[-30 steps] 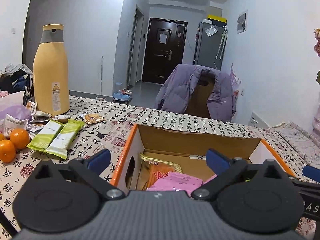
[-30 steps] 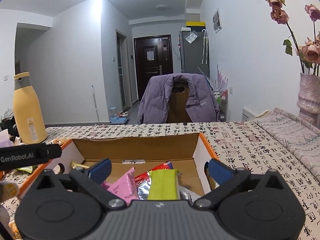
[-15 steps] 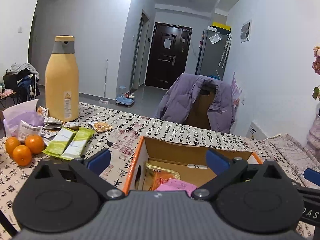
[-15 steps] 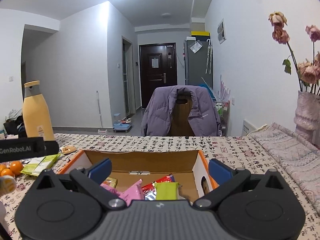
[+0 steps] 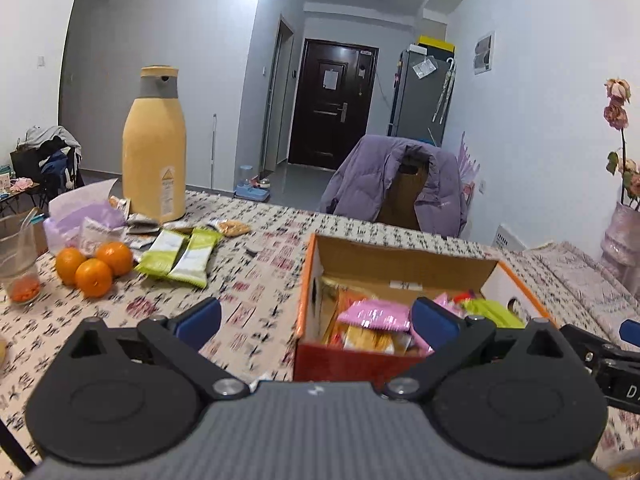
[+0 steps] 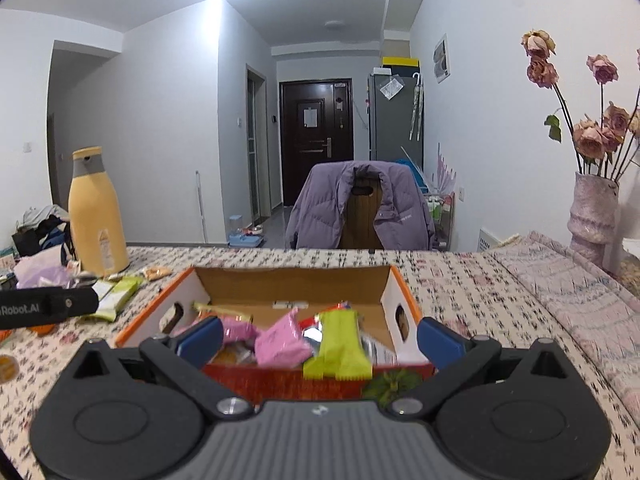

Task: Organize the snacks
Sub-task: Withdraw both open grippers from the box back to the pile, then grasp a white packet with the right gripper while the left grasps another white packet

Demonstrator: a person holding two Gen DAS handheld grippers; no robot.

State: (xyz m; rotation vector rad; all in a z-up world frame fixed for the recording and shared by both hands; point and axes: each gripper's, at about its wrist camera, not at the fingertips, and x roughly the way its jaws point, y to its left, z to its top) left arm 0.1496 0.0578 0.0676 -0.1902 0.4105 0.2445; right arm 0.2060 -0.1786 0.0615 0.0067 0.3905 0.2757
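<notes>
An orange-rimmed cardboard box [image 5: 400,258] [image 6: 292,284] stands on the patterned tablecloth, holding pink [image 6: 282,340], green [image 6: 340,344] and orange [image 5: 360,338] snack packets. Two green snack bars [image 5: 180,250] [image 6: 116,294] lie left of the box, beside small wrappers [image 5: 230,227]. My left gripper [image 5: 316,322] is open and empty, in front of the box's left near corner. My right gripper [image 6: 320,338] is open and empty too, in front of the box's near wall. Part of the left gripper's body [image 6: 44,306] shows at the left of the right wrist view.
A tall yellow bottle [image 5: 154,148] stands at the back left. Three oranges [image 5: 94,266], a purple bag [image 5: 84,216] and a glass jar [image 5: 18,256] sit at the left. A chair with a purple jacket [image 6: 360,210] is behind the table. A vase of dried roses [image 6: 592,216] stands right.
Both grippers have pulled back and risen from the box, so more of the table and the box's near wall show. Both stay open and empty.
</notes>
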